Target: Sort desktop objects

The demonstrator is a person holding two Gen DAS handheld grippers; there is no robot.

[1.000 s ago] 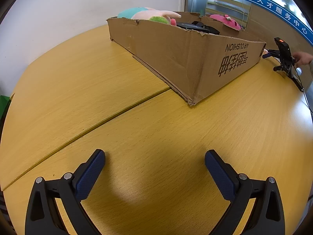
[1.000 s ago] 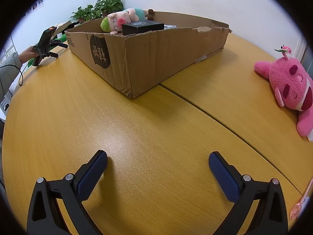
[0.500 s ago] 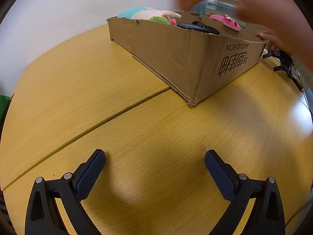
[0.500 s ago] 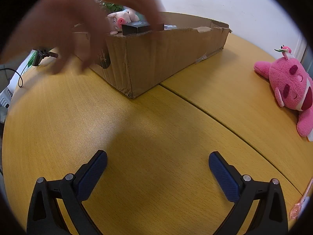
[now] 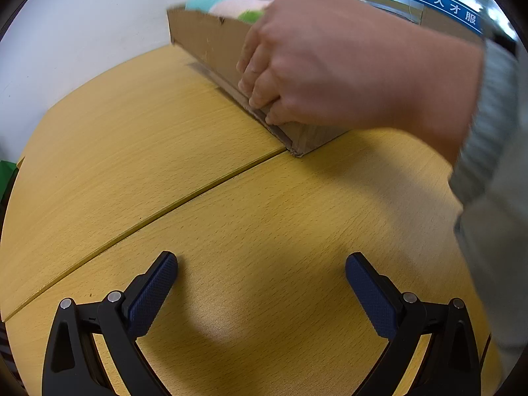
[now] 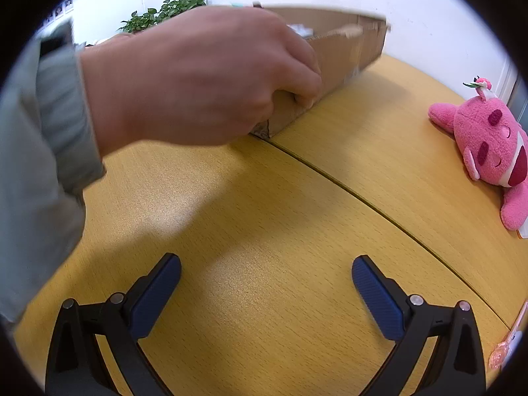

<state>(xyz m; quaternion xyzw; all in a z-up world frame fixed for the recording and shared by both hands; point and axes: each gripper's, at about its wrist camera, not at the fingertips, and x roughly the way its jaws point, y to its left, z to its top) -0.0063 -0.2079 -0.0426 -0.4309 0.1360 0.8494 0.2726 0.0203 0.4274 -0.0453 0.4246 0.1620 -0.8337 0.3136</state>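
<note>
Two grippers, left gripper (image 5: 261, 277) and right gripper (image 6: 266, 279), spread wide over the table (image 5: 132, 151), a hand (image 5: 333, 66) gripping the cardboard box (image 5: 211, 43) corner ahead, pink plush toy (image 6: 488, 145) to the right gripper's right.

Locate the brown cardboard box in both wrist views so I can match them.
Left wrist: the brown cardboard box runs from upper centre down to a corner at centre right, partly behind a bare hand.
Right wrist: the box is at top centre right, its near corner under the hand.
Shared landmark: the seam in the yellow wooden table meets that box corner.
</note>
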